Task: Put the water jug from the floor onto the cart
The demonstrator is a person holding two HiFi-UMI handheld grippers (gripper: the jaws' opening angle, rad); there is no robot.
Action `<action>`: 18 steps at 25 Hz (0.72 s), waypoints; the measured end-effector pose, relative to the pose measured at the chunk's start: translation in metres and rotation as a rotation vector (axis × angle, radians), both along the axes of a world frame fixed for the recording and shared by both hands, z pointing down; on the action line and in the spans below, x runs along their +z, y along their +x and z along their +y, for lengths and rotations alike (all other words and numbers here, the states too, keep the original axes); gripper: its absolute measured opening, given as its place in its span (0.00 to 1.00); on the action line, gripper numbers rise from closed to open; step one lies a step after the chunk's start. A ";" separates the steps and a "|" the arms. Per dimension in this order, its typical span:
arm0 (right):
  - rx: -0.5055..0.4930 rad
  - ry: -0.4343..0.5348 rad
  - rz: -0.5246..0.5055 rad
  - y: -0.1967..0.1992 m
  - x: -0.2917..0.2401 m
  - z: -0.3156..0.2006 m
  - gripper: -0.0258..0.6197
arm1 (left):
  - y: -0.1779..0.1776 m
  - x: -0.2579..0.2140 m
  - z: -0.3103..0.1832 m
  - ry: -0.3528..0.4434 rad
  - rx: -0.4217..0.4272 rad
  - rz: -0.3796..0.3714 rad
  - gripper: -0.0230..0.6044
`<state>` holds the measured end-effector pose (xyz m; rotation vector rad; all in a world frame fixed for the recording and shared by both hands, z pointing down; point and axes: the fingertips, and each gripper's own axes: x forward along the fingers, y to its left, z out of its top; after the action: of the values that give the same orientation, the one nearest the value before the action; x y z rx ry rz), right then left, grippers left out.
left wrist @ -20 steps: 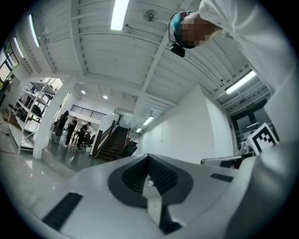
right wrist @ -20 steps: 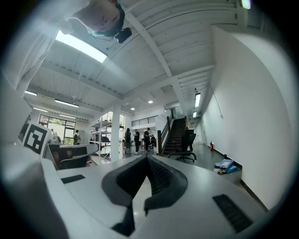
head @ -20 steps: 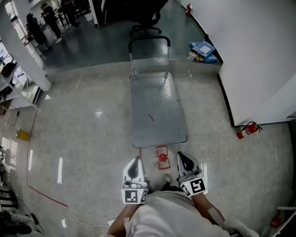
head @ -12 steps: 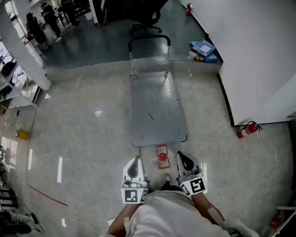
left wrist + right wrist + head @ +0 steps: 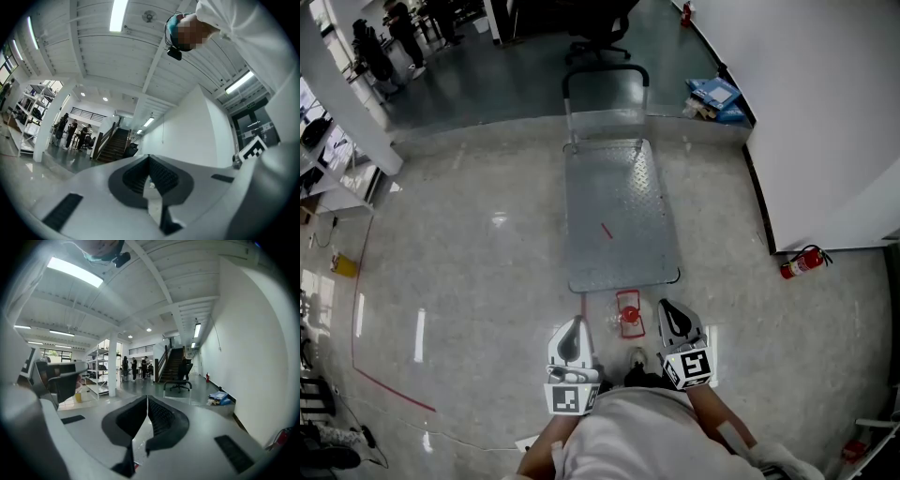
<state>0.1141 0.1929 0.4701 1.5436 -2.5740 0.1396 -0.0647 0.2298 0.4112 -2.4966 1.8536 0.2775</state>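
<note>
Now the water jug (image 5: pixel 628 317) stands on the floor (image 5: pixel 478 281) between your left gripper (image 5: pixel 575 326) and right gripper (image 5: pixel 666 313). Both sets of fingers are closed tight and hold nothing.

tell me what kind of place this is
Probably an open industrial-style workspace or lab hall: a polished concrete floor with a metal platform cart, a fire extinguisher by the white wall, and shelving racks and a staircase further back.
</note>
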 end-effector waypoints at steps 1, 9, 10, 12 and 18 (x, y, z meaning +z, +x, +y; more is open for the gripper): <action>0.001 -0.025 0.010 0.001 0.010 -0.003 0.06 | 0.001 -0.001 0.000 0.004 0.002 -0.002 0.04; -0.004 -0.200 0.059 -0.011 0.093 -0.018 0.06 | -0.004 0.008 -0.019 -0.023 0.015 -0.004 0.04; -0.007 -0.239 0.071 -0.012 0.109 -0.020 0.06 | -0.003 0.009 -0.022 -0.024 0.018 -0.004 0.04; -0.024 -0.326 0.112 -0.017 0.146 -0.025 0.06 | -0.003 0.012 -0.028 -0.033 0.024 -0.001 0.04; -0.140 -0.644 0.337 -0.028 0.285 -0.032 0.17 | 0.002 0.016 -0.034 -0.037 0.067 0.013 0.04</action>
<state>0.0858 0.1613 0.7551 1.0402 -2.0688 0.5729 -0.0631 0.1953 0.4276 -2.5913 1.7981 0.2644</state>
